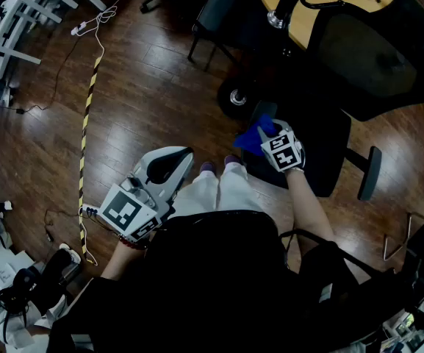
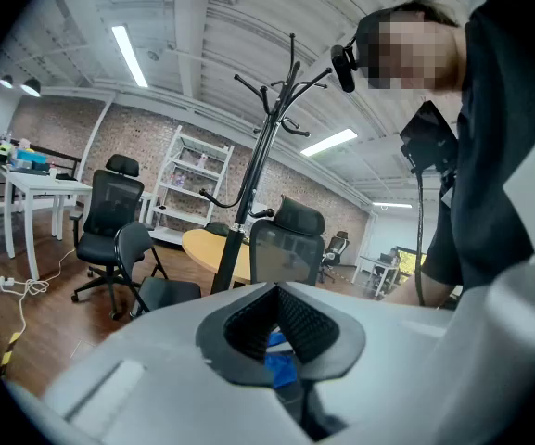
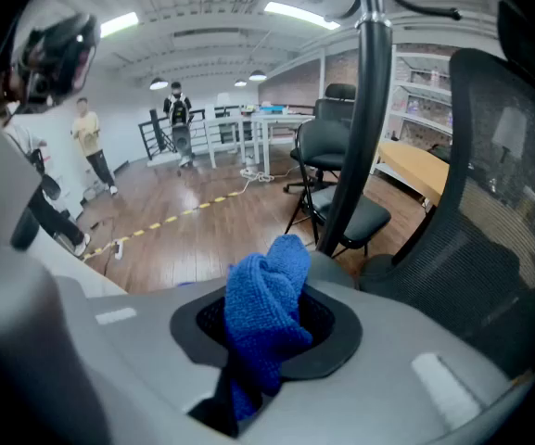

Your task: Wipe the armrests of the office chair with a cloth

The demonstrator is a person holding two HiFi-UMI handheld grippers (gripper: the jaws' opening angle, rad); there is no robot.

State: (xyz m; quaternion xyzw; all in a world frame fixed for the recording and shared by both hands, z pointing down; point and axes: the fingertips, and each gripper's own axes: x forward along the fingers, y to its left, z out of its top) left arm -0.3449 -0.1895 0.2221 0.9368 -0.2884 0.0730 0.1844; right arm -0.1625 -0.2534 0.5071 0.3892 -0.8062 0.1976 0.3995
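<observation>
Dark wood flooring [image 1: 145, 72] crossed by a yellow-and-black striped tape [image 1: 87, 123] lies under an office chair [image 1: 377, 50] with a mesh back. The right gripper [image 1: 269, 132] pinches a bunched blue cloth [image 1: 250, 140] between its jaws, and the cloth bulges up out of them. It is held at the near edge of the chair's seat [image 1: 322, 149]. One armrest [image 1: 369, 173] shows on the seat's far side, well apart from the cloth. The left gripper [image 1: 171, 164] is held low beside the person's leg, its jaws drawn together at the tips with nothing between them. A coat stand [image 2: 258, 156] rises beyond it.
</observation>
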